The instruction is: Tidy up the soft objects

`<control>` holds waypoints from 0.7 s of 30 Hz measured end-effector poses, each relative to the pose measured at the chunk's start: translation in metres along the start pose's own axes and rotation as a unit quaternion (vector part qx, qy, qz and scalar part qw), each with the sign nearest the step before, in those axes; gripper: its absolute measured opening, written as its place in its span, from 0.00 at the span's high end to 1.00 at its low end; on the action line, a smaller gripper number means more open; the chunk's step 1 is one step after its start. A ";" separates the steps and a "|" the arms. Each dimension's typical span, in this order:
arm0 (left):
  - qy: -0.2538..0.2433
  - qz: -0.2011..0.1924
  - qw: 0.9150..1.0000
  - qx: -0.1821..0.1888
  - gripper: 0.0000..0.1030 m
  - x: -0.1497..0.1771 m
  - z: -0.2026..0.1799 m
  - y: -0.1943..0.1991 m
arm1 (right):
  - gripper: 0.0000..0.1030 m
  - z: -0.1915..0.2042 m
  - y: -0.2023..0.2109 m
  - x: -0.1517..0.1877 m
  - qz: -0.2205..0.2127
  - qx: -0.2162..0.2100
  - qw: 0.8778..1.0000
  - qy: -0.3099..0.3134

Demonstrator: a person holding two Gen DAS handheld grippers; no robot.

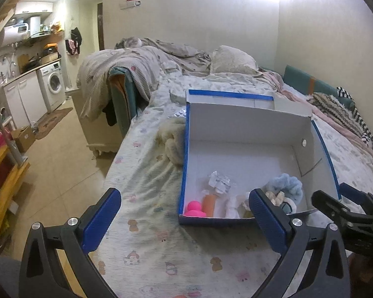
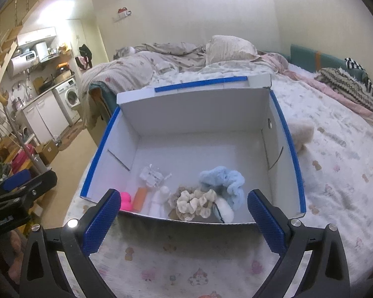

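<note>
Your left gripper [image 1: 185,214] is hanging spread wide, empty | your right gripper [image 2: 184,217] is gaping too, empty | blue scrunchie [image 2: 223,182] is lying inside the box [image 2: 201,114] on the bed [image 2: 335,164], beside the cream scrunchie [image 2: 194,202].

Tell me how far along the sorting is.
Done: the blue scrunchie, cream scrunchie and pink toy lie in the box. In hand: nothing; left gripper and right gripper are both open. Left: cream fluffy items on the bed beside the box.
</note>
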State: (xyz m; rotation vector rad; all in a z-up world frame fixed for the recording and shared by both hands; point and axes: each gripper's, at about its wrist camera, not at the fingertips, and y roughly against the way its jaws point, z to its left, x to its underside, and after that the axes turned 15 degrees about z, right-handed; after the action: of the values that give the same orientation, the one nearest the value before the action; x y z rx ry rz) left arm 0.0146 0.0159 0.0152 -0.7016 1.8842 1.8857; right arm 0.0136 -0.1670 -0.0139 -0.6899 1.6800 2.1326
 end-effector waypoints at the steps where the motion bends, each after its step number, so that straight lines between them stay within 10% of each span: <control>1: -0.001 0.000 1.000 0.001 0.01 0.000 -0.001 0.000 | 0.00 0.000 -0.001 0.000 0.000 -0.001 1.000 0.000; 21: -0.002 0.011 1.000 0.009 0.01 0.002 -0.002 -0.006 | 0.00 -0.005 -0.005 -0.001 0.007 0.009 1.000 -0.008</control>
State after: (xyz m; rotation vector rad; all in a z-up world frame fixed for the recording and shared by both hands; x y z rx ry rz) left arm 0.0167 0.0141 0.0093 -0.6751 1.9108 1.8802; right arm 0.0178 -0.1703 -0.0176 -0.6569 1.6984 2.1249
